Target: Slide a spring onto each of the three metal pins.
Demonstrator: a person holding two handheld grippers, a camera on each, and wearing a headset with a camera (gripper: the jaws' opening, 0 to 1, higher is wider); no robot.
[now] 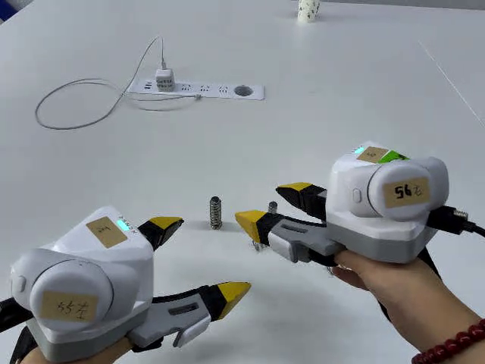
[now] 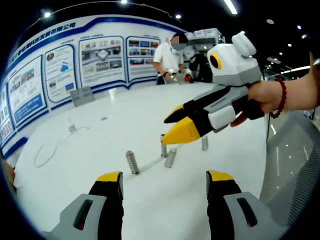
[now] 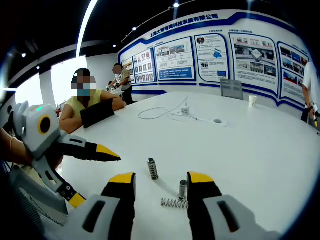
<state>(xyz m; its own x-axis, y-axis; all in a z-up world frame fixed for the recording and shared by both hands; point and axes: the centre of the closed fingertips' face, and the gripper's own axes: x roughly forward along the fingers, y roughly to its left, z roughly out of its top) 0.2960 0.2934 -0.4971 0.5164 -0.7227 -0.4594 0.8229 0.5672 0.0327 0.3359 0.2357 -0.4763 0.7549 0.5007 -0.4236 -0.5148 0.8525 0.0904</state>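
**Pins mid-table, a gripper on each side**

The table (image 1: 341, 114) carries a power strip (image 1: 204, 89) far back, its cable (image 1: 37, 111) looping off to the left. A cup (image 1: 308, 10) stands at the far edge, right of the strip. Nearer, an upright spring (image 1: 216, 213) stands mid-table with a pin (image 1: 272, 207) to its right. A loose spring (image 3: 174, 202) lies just before that pin, seemingly touching its foot. The left gripper (image 1: 211, 255) sits near-left of the upright spring. The right gripper (image 1: 261, 202) comes in from the right, its jaws either side of the pin. A second pin (image 2: 204, 143) stands behind them.
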